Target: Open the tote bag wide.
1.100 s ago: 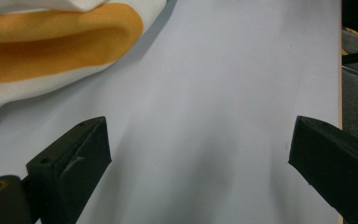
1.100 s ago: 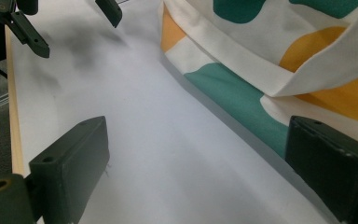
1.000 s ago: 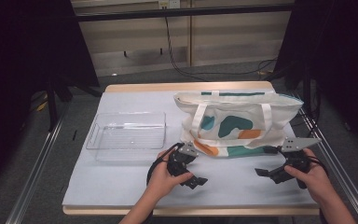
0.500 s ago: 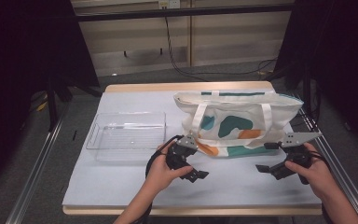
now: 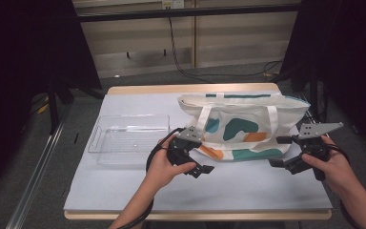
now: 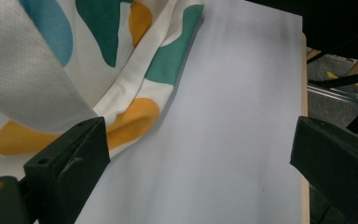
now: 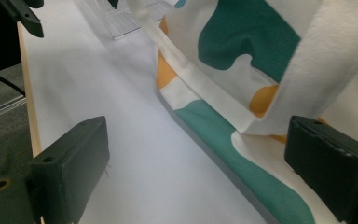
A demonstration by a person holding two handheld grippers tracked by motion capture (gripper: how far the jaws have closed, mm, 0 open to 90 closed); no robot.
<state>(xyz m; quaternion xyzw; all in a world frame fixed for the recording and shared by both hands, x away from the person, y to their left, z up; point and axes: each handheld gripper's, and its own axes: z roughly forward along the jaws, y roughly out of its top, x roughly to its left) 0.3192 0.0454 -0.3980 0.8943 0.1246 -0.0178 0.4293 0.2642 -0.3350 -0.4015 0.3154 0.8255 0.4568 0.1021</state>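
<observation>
Two hand-held black grippers flank a cream canvas tote bag with teal, blue and orange blotches (image 5: 243,126), which stands on the pale lilac worktop (image 5: 248,191) toward its right half, its webbing handles hanging down the front panel. The left gripper (image 5: 198,162) sits just beside the bag's lower left corner, its jaws spread wide apart with nothing between them; in the left gripper view the bag's folded orange and teal bottom edge (image 6: 135,116) lies just past the left jaw. The right gripper (image 5: 283,152) is near the bag's lower right corner, its jaws likewise wide apart and holding nothing. A clear rectangular plastic tray (image 5: 128,138) rests on the worktop left of the bag.
</observation>
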